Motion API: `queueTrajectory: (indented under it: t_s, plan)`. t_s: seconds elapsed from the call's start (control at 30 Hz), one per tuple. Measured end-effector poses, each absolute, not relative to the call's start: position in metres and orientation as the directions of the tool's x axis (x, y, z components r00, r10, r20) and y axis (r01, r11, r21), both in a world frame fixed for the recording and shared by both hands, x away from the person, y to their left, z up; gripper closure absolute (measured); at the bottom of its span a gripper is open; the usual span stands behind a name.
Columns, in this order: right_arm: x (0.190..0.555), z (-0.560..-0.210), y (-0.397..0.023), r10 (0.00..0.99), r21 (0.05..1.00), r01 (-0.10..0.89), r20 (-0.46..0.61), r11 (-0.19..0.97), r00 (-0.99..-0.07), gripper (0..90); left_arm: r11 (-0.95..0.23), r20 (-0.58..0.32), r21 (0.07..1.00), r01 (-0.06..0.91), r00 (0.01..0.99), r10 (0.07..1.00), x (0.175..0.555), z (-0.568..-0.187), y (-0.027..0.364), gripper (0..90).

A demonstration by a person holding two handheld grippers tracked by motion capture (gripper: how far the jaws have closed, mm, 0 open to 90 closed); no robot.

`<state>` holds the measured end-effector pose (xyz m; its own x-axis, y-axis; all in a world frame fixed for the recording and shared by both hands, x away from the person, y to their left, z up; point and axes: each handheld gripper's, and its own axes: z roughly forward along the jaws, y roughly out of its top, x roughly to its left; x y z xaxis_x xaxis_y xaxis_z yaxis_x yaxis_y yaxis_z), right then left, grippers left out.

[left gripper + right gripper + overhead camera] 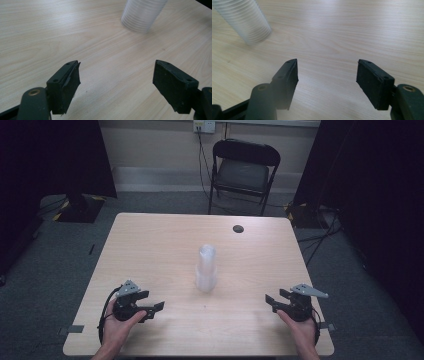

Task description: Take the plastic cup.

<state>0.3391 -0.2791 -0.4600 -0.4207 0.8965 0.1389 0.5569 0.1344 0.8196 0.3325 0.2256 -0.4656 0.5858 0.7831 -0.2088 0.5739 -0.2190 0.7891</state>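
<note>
We see one table (150,240), then one stack of clear cups (206,268) upright at its middle, unlabelled. Nearer us, left gripper (150,308) and right gripper (272,301) flank the stack, jaws wide, empty.

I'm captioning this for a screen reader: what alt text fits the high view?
A stack of clear plastic cups stands mid-table; a person's open left gripper and right gripper rest apart on either side. A black chair stands beyond.

The desk (150,240) is being viewed from above; the cup stack (206,268) is being shared by both low, close gripper views.
</note>
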Motion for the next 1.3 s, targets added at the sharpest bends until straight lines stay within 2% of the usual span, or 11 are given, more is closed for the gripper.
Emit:
queueTrajectory:
  t_s: [0.07,0.3,0.63,0.77,0.93,1.1,1.23,1.3]
  plan:
    - [0.340,-0.461,-0.278,0.892,0.820,0.557,0.145,0.134,-0.428,33.9,-0.222,-0.209,0.787,0.576,0.587,0.782,0.333,-0.465,0.225,25.6]
    - [0.346,-0.465,-0.275,0.884,0.810,0.565,0.139,0.157,-0.446,33.9,-0.234,-0.194,0.791,0.565,0.595,0.780,0.332,-0.463,0.219,25.3]
    - [0.340,-0.463,-0.272,0.874,0.802,0.580,0.174,0.141,-0.453,34.3,-0.203,-0.198,0.841,0.501,0.636,0.746,0.324,-0.448,0.207,18.8]
    - [0.337,-0.460,-0.268,0.874,0.812,0.563,0.158,0.150,-0.460,34.4,-0.209,-0.209,0.844,0.494,0.662,0.720,0.327,-0.445,0.199,25.5]
    - [0.340,-0.460,-0.265,0.868,0.811,0.566,0.169,0.147,-0.467,34.3,-0.205,-0.210,0.851,0.483,0.672,0.711,0.329,-0.439,0.192,25.3]
    - [0.340,-0.462,-0.264,0.871,0.807,0.569,0.159,0.156,-0.465,32.2,-0.211,-0.192,0.868,0.449,0.697,0.691,0.334,-0.427,0.183,24.3]
    - [0.340,-0.461,-0.263,0.876,0.811,0.563,0.146,0.161,-0.460,31.1,-0.237,-0.136,0.883,0.404,0.704,0.697,0.335,-0.417,0.175,22.5]
    - [0.340,-0.462,-0.263,0.876,0.811,0.562,0.144,0.162,-0.460,31.0,-0.212,-0.142,0.894,0.395,0.697,0.703,0.338,-0.411,0.172,21.1]
